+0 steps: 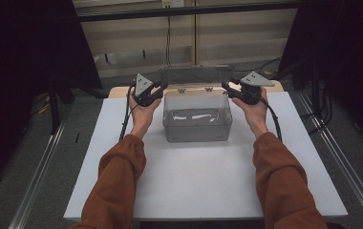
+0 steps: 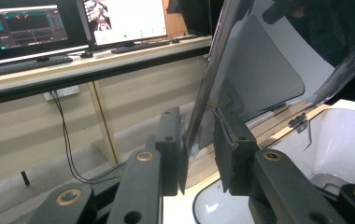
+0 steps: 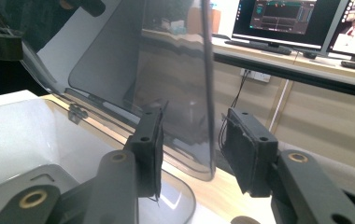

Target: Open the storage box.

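Clear rectangular plastic storage box (image 1: 197, 125) is sitting on the white tabletop (image 1: 208, 181), toward the far edge, midway between both hands. Its hinged transparent lid (image 1: 196, 75) is standing raised at the back edge of the box, roughly upright, leaning slightly away from the person.

Left gripper (image 1: 159, 88) is sitting at the lid's left edge, near the box's rear left corner. In the left gripper view the lid edge (image 2: 203, 93) is running between the two black jaws; the jaws are standing narrow around it, one pad touching the plastic, a sliver of gap on the other side. Reading that as clamped on the lid, though the contact on the far pad is not fully clear.

Right gripper (image 1: 228, 88) is mirroring it at the lid's right edge. In the right gripper view the lid edge (image 3: 207, 88) is passing between the jaws, but both pads are standing clear of it with visible gaps on either side, so it is open around the lid, not gripping.

Both of the person's hands are holding the grippers level with the box's rim, orange-brown sleeves (image 1: 122, 176) coming in from the bottom of the high view. Something white is lying on the box floor; cannot tell what.
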`<state>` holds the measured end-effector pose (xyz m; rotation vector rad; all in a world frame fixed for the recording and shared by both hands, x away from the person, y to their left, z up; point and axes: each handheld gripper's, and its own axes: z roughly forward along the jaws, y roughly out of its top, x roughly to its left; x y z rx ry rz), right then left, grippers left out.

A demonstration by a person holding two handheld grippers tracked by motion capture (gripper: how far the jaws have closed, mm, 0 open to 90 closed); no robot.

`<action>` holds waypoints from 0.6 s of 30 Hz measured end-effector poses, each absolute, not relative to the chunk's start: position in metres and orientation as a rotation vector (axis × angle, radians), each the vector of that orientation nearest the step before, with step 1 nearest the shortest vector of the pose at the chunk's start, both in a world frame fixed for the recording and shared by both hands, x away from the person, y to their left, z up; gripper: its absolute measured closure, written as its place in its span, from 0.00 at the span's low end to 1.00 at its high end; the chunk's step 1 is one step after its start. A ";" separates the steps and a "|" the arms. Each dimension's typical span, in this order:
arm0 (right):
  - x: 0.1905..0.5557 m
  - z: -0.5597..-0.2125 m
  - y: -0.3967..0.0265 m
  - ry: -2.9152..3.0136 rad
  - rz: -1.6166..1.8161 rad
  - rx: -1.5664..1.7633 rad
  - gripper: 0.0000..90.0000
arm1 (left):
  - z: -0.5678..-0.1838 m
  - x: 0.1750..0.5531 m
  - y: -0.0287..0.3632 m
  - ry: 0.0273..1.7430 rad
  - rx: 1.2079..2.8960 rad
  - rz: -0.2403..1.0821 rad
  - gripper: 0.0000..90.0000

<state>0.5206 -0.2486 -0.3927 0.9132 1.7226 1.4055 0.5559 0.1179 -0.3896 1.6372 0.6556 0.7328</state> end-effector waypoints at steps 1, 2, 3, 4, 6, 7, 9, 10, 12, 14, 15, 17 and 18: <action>0.522 -0.394 -0.249 1.722 1.406 0.917 0.63 | -0.390 0.557 0.118 0.655 1.642 0.733 0.82; 0.523 -0.395 -0.249 1.729 1.406 0.915 0.63 | -0.391 0.557 0.117 0.664 1.632 0.726 0.82; 0.523 -0.396 -0.249 1.727 1.412 0.918 0.63 | -0.392 0.558 0.116 0.661 1.637 0.729 0.83; 0.525 -0.398 -0.249 1.730 1.409 0.918 0.63 | -0.393 0.558 0.116 0.663 1.637 0.730 0.83; 0.527 -0.400 -0.248 1.744 1.417 0.926 0.63 | -0.392 0.560 0.116 0.661 1.640 0.725 0.83; 0.529 -0.402 -0.247 1.757 1.417 0.921 0.63 | -0.392 0.560 0.116 0.663 1.640 0.725 0.83; 0.532 -0.402 -0.244 1.760 1.417 0.924 0.63 | -0.391 0.562 0.115 0.665 1.636 0.731 0.84; 0.532 -0.402 -0.244 1.760 1.417 0.924 0.63 | -0.390 0.562 0.116 0.660 1.654 0.736 0.84; 0.535 -0.402 -0.243 1.757 1.423 0.930 0.63 | -0.390 0.563 0.116 0.662 1.652 0.736 0.84; 0.537 -0.403 -0.243 1.753 1.432 0.938 0.64 | -0.391 0.564 0.115 0.669 1.639 0.728 0.84; 0.539 -0.404 -0.244 1.744 1.444 0.940 0.65 | -0.391 0.565 0.115 0.670 1.637 0.728 0.84; 0.541 -0.406 -0.243 1.746 1.449 0.951 0.65 | -0.392 0.566 0.115 0.677 1.628 0.715 0.84; 0.541 -0.406 -0.243 1.746 1.449 0.951 0.65 | -0.392 0.566 0.116 0.672 1.648 0.722 0.84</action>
